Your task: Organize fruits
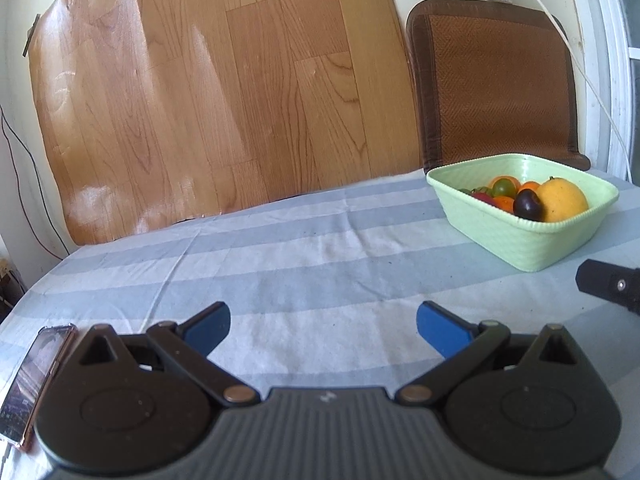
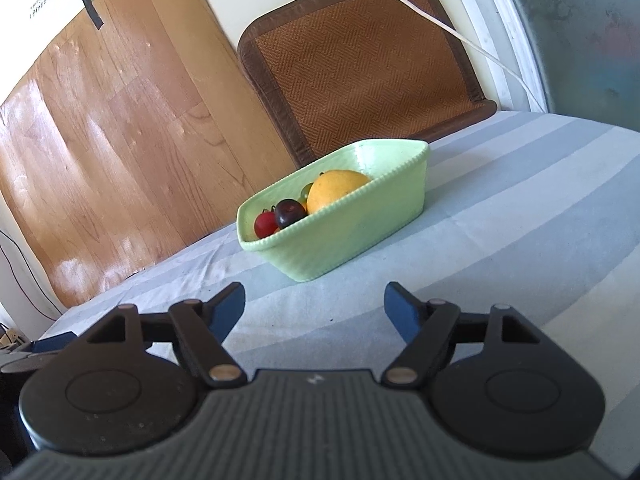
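A pale green basket (image 1: 516, 242) stands on the striped cloth at the right of the left wrist view; it also shows in the right wrist view (image 2: 352, 232), ahead of centre. It holds a large yellow-orange fruit (image 1: 562, 200) (image 2: 336, 190), a dark plum (image 1: 527, 205) (image 2: 290, 212), a red fruit (image 2: 265, 224), a green fruit (image 1: 503, 187) and small orange fruits (image 1: 505, 202). My left gripper (image 1: 323, 330) is open and empty above the cloth, left of the basket. My right gripper (image 2: 314, 308) is open and empty, just short of the basket.
A phone (image 1: 34, 384) lies at the left table edge beside the left gripper. A wood-pattern sheet (image 1: 208, 92) and a brown woven mat (image 1: 496, 84) lean on the wall behind the table. A white cable (image 2: 440, 28) hangs across the mat.
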